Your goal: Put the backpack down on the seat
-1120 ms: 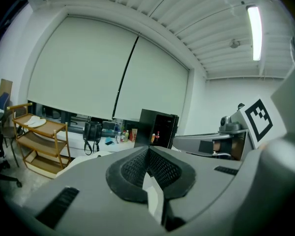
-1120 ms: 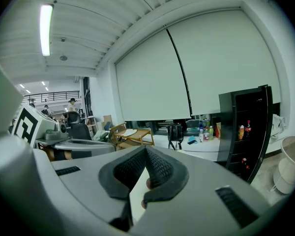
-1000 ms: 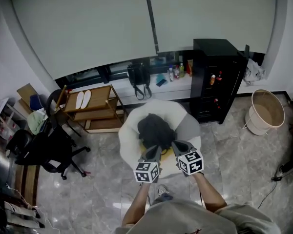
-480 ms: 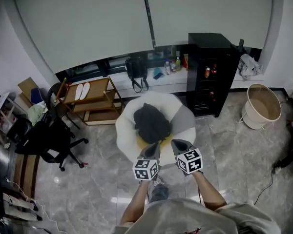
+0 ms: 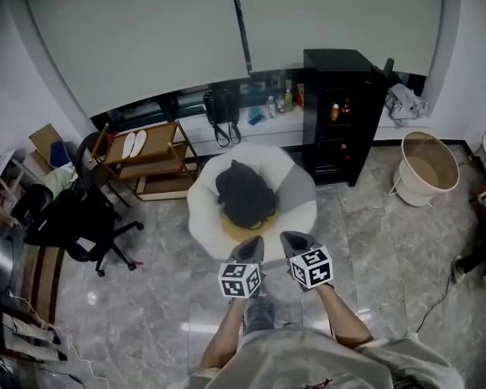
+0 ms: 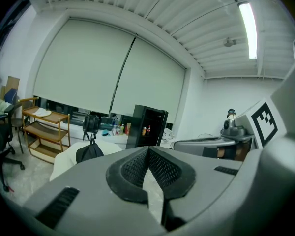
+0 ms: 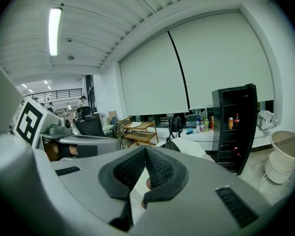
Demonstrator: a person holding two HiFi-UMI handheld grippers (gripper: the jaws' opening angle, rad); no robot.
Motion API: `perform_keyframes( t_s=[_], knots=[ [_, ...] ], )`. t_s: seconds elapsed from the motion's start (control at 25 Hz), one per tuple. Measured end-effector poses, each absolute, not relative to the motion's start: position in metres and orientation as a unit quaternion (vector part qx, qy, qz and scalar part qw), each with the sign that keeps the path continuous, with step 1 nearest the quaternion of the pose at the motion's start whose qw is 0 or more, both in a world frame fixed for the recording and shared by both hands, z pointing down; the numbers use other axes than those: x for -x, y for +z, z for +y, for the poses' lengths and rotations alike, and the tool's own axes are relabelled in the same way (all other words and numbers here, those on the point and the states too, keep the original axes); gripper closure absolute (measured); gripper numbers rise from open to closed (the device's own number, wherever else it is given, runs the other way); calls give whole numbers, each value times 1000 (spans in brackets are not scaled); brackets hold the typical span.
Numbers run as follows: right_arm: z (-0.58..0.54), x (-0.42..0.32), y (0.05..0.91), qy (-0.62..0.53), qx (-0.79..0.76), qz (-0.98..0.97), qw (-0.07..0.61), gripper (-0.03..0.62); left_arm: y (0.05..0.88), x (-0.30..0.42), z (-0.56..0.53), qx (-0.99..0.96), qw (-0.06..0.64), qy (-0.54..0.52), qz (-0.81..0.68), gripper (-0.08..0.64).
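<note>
The black backpack (image 5: pixel 243 193) lies on the round white seat (image 5: pixel 202 217), above a yellow cushion (image 5: pixel 241 230). Both grippers are in front of the seat, on the person's side, apart from the backpack. My left gripper (image 5: pixel 250 249) is shut with nothing between its jaws, and so is my right gripper (image 5: pixel 293 241). In the left gripper view the backpack (image 6: pixel 89 153) rests on the seat (image 6: pixel 65 159) beyond the shut left gripper (image 6: pixel 148 151). In the right gripper view the backpack (image 7: pixel 170 145) peeks just over the shut right gripper (image 7: pixel 145 149), with the seat (image 7: pixel 196 147) behind.
A black cabinet (image 5: pixel 338 112) stands right of the seat, a wooden shelf trolley (image 5: pixel 146 164) to its left and a black office chair (image 5: pixel 73 232) further left. A beige basket (image 5: pixel 426 168) sits at the right. A dark bag (image 5: pixel 220 112) and bottles line the windowsill.
Both grippers have drawn back from the backpack toward the person, side by side and still shut. The backpack stays lying on the seat.
</note>
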State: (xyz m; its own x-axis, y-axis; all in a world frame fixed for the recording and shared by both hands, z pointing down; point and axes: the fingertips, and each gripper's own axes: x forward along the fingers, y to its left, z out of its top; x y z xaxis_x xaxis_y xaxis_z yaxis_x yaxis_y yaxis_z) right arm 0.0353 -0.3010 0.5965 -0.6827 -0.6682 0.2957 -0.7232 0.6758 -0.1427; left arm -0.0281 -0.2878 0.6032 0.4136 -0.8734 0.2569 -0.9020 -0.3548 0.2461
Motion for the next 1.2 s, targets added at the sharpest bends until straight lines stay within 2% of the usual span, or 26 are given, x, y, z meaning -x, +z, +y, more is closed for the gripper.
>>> perform_keyframes(
  t_s=[1.2],
  knots=[
    [-215, -39, 592, 109, -384, -910, 110, 565, 601, 12, -204, -826, 172, 31, -535, 529]
  ],
)
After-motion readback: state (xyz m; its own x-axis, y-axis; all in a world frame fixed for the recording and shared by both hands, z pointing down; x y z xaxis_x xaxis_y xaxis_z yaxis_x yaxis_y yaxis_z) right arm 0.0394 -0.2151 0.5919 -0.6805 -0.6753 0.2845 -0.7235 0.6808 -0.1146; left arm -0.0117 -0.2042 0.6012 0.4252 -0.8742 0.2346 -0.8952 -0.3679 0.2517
